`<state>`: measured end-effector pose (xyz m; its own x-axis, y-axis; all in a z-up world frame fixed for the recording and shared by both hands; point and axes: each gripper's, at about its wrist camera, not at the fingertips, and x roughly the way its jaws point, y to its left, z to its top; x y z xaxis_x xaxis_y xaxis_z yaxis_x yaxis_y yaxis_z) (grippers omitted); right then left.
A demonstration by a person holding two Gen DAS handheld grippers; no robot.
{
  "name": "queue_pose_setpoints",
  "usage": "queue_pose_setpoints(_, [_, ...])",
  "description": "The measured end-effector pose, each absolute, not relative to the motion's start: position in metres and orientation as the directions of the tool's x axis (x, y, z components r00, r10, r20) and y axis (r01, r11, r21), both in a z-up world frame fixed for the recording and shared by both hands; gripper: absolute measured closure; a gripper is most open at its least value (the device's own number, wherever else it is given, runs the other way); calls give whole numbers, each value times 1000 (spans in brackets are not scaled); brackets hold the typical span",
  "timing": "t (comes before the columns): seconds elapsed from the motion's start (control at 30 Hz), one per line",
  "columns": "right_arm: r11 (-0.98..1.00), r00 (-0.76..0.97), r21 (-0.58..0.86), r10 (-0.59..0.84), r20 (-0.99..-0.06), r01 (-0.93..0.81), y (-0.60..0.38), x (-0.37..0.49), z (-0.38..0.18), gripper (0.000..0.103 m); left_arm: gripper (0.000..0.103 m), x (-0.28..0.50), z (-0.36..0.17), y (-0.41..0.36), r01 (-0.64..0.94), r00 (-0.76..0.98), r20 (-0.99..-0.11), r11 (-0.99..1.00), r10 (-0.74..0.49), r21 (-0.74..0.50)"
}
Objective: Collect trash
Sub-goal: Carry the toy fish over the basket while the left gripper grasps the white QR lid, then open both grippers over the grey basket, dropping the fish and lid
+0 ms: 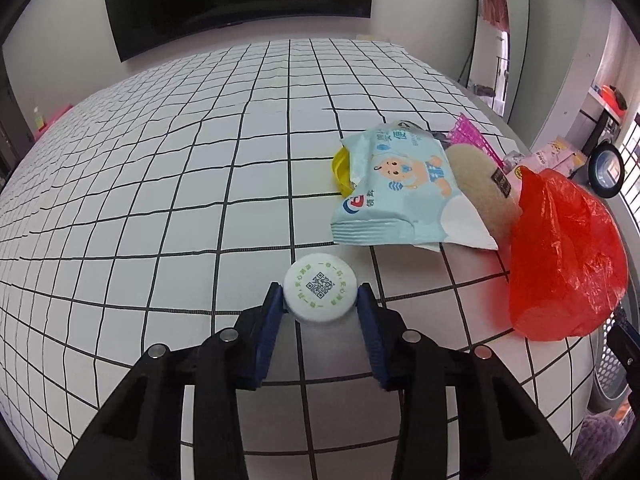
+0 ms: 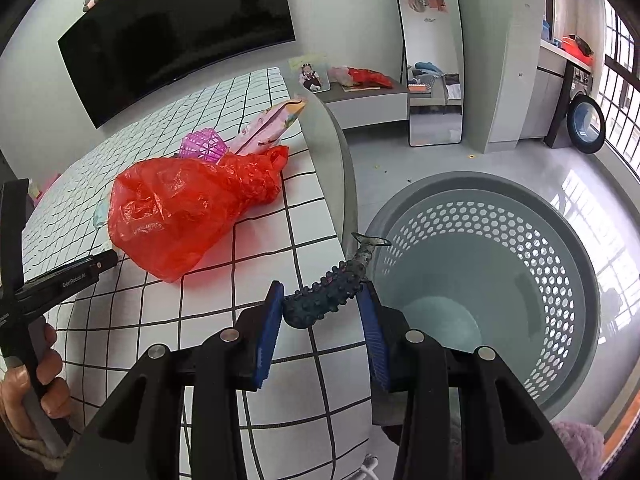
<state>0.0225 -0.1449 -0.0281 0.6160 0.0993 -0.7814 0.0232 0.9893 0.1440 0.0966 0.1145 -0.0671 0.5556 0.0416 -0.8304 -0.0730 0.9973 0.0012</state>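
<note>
Gripping: left gripper (image 1: 320, 300) pinches a white round cap (image 1: 320, 289) between its blue pads, above the checked tablecloth (image 1: 160, 200).
Cap look: green ring of small print around a QR code; text too small to read, underside hidden.
Right gripper (image 2: 322, 300): clamped on a dark, knobbly fish-shaped toy (image 2: 332, 292), tail fin up, head end tucked behind the left pad.
Toy position: at the table edge, just beside the grey perforated basket (image 2: 560, 280) on the floor.
Pile: red plastic bag (image 1: 568, 252) covers whatever lies inside; pale blue wipes packet (image 1: 400, 196) overlaps a yellow item (image 1: 340, 168), mostly hidden.
Pink mesh piece (image 2: 200, 144): half buried behind the bag.
</note>
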Motion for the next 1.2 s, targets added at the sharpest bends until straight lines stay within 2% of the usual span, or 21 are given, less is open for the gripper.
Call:
queue_pose_setpoints(0.17, [989,622,146,93,-777,34,-150,17,-25,65,65,79,-59,115,-65,569,-821,998,46,11])
queue_pose_setpoints(0.37, [987,624,148,80,-777,57,-166,6,-22,65,65,47,-25,98,-17,637,-770,1000,24,18])
queue_pose_setpoints(0.67, [977,641,150,17,-767,154,-227,-15,-10,65,65,24,15,3,226,680,-710,974,-183,-35])
queue_pose_setpoints(0.9, [963,626,140,-35,-779,229,-285,-24,-16,65,65,31,5,-89,409,602,-723,908,-339,-85])
queue_pose_setpoints(1.2, [950,576,154,-32,-817,272,-333,-24,-48,64,65,50,-37,-162,482,516,-785,874,-343,-65])
